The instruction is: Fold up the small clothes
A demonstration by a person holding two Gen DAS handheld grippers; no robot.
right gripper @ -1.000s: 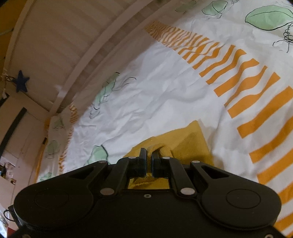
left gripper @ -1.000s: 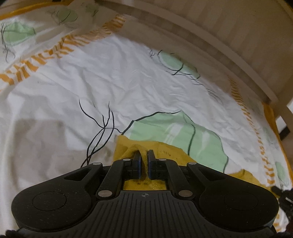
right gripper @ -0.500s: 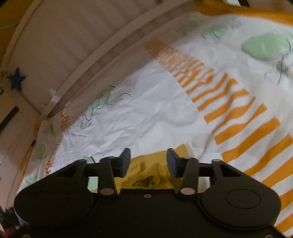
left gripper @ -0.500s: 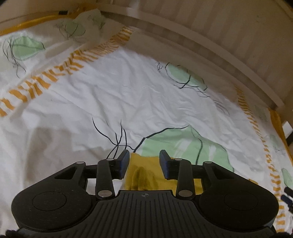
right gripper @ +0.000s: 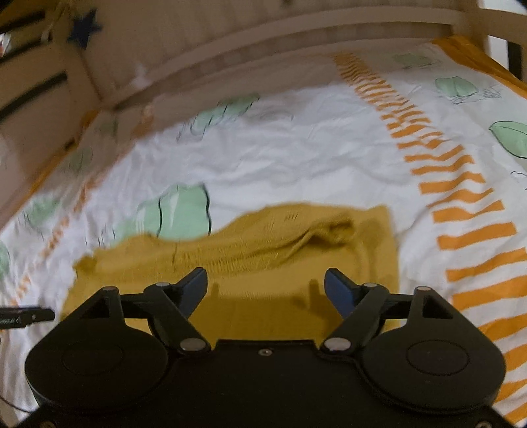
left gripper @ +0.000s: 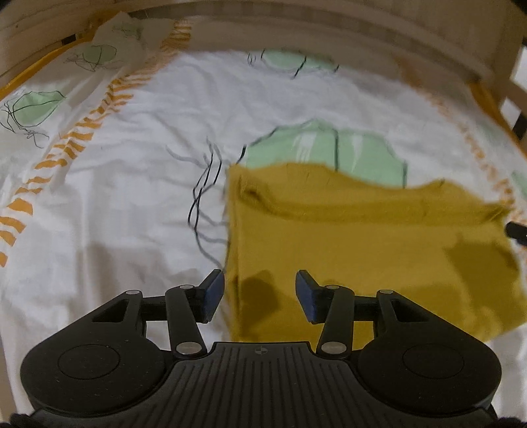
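Lying flat on the bed sheet [left gripper: 138, 184], the mustard-yellow garment [left gripper: 362, 237] is folded into a rough rectangle, its upper edge wavy and a soft ridge of cloth running across it near that edge. Both grippers hang above its near edge with nothing between their blue pads.

In the left wrist view the left gripper [left gripper: 260, 293] has its jaws apart, having just been opening; they frame the garment's left border, so the left pad sits over white sheet and the right pad over yellow cloth. Neither pad touches the fabric.

In the right wrist view the right gripper [right gripper: 266, 289] stands wider, its jaws likewise having just been opening, and both pads hover over the yellow garment [right gripper: 263, 250], which fills the space under them. Shadows of the fingers fall on the cloth.

The sheet [right gripper: 296, 158] is white, printed with pale green leaf shapes, thin black lines and bands of orange dashes. A pale wooden bed rail [left gripper: 362, 29] curves along the far side. Both views are blurred by motion.
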